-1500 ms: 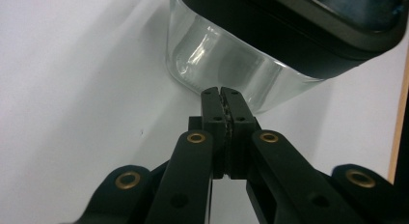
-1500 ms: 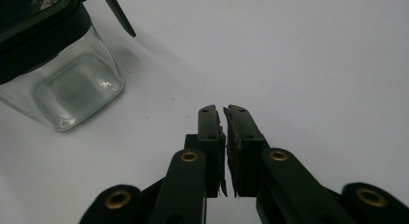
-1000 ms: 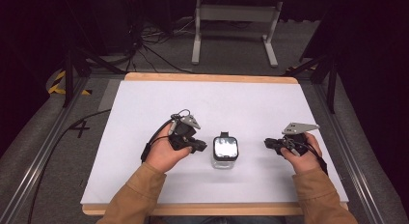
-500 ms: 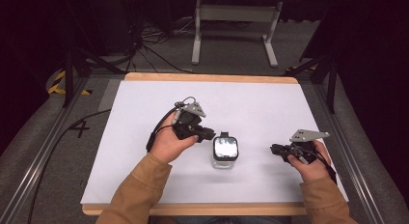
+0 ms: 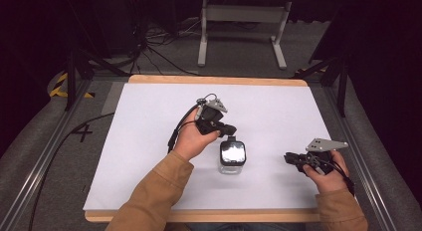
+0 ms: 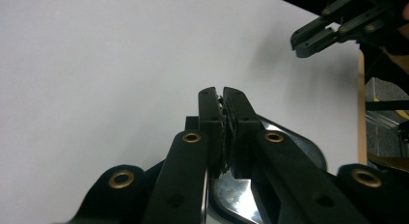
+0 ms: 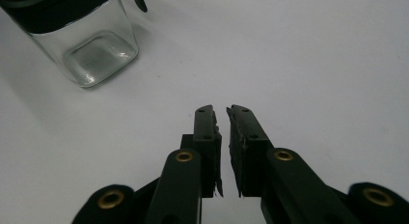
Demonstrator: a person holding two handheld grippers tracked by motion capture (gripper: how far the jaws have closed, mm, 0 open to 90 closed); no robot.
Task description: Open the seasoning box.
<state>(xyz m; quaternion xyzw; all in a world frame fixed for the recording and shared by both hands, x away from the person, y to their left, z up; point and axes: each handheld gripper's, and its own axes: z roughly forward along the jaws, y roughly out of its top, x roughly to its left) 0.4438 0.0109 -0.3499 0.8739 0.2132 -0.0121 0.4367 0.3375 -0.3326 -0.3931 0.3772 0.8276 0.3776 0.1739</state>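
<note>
A small square clear glass jar with a black-rimmed lid stands upright near the middle of the white table. My left gripper is just behind the jar and above its top, pointing right, its jaws shut with nothing between them. In the left gripper view the fingertips meet over the jar's shiny lid. My right gripper rests low to the right of the jar, pointing left at it. In the right gripper view its jaws are shut to a thin slit and hold nothing, with the jar ahead at upper left.
The white table top has a wooden edge at the back and a metal rail on each side. Cables and a stand's legs lie on the floor beyond. The right gripper also shows far off in the left gripper view.
The left gripper has lifted and moved away from the person and to the right, ending above the jar's back edge. The right gripper has drawn back toward the near edge and to the right.
</note>
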